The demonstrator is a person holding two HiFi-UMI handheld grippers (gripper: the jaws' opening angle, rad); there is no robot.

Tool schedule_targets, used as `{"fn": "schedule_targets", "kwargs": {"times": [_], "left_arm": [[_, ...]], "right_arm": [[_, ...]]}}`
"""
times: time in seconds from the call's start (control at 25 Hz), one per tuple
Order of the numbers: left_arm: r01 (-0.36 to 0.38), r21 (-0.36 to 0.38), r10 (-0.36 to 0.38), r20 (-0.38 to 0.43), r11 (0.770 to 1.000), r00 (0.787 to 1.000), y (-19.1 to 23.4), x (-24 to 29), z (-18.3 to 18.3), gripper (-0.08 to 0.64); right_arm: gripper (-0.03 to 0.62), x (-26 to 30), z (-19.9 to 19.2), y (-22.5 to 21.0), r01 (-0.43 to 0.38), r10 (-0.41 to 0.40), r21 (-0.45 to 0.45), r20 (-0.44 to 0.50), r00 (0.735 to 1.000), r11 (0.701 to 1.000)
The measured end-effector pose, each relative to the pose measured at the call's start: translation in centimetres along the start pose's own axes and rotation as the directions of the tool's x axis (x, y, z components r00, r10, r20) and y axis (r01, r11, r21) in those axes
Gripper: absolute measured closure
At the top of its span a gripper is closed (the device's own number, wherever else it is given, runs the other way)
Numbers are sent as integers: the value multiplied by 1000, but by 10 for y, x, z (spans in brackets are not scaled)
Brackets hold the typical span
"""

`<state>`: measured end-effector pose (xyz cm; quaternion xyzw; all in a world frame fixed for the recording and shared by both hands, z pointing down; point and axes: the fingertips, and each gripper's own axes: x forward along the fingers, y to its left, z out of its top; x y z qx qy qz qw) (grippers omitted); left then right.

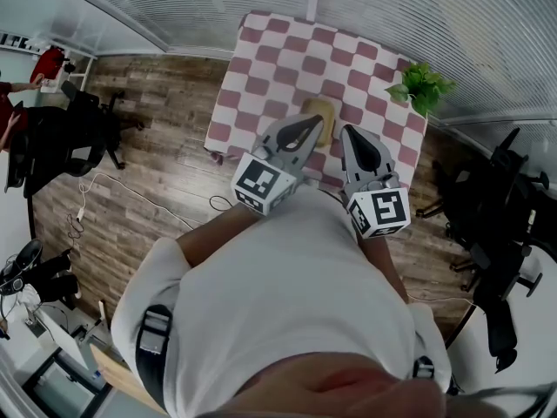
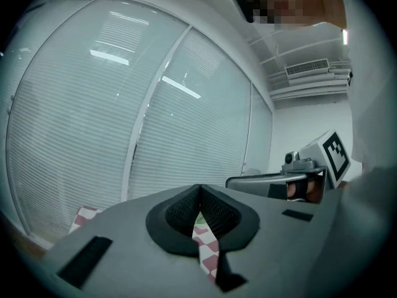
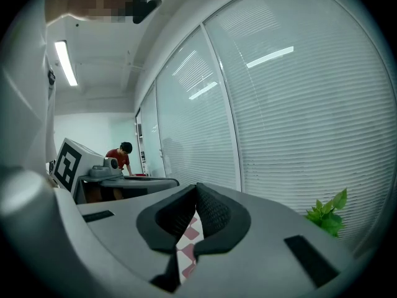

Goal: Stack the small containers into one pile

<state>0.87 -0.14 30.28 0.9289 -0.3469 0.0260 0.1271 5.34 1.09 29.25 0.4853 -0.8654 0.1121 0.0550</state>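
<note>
In the head view a tan small container point(image 1: 321, 109) sits on the pink-and-white checked table point(image 1: 270, 59), and the left gripper's tip hides part of it. My left gripper point(image 1: 312, 126) is held above the table's near edge, shut with nothing in it. My right gripper point(image 1: 350, 135) hovers beside it to the right, also shut and holding nothing. In the left gripper view the jaws point(image 2: 200, 189) touch at the tip, with checked cloth showing below. The right gripper view shows its jaws point(image 3: 196, 189) closed the same way. No other containers are visible.
A green potted plant point(image 1: 422, 85) stands at the table's right corner. Black office chairs stand on the wooden floor at left point(image 1: 61, 138) and right point(image 1: 492, 207), and a cable point(image 1: 130, 194) lies on the floor. Window blinds point(image 1: 435, 7) run behind the table. A person in red point(image 3: 119, 157) stands far off.
</note>
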Motion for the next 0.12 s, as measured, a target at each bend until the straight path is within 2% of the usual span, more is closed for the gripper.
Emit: {"fn": "schedule_targets", "kwargs": {"times": [0.12], "left_arm": [[0, -16, 0, -1, 1000, 1000, 2, 2, -1, 526]], "right_arm": [[561, 0, 1, -2, -1, 1, -5, -2, 1000, 1000]]}}
